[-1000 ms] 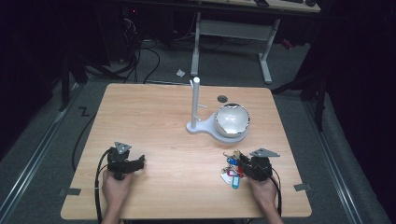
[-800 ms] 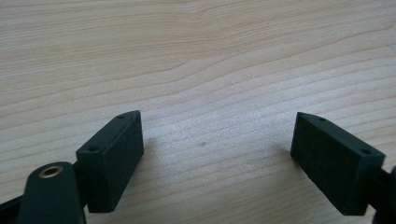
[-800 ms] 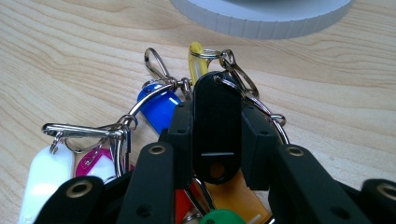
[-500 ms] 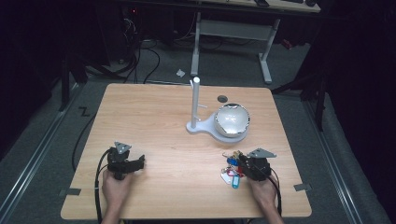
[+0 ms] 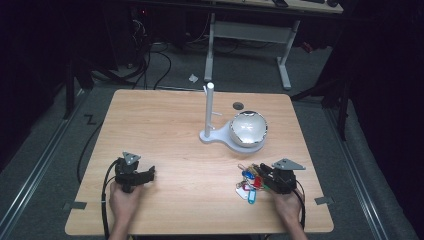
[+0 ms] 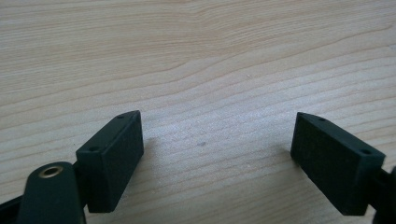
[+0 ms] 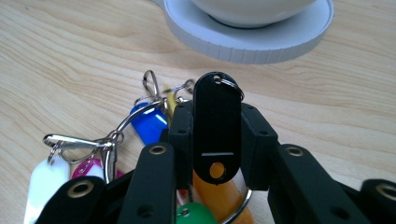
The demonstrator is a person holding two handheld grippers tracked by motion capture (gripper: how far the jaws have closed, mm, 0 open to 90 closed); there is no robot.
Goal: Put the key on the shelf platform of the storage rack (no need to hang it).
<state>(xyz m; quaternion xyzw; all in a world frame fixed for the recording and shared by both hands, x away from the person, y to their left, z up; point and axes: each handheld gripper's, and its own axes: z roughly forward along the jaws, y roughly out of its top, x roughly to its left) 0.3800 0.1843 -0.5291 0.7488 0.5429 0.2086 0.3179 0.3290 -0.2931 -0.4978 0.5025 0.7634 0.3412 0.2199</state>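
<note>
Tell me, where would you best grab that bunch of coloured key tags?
By one flat tag, probably. The right gripper has its jaws closed on the black tag across its narrow width, coming in low along the table. The tag is stiff and parallel-sided; the ring and clips look slippery.

Key tags point(image 5: 248, 184) before bowl point(image 5: 248, 128); post point(image 5: 209, 111) left of bowl.
</note>
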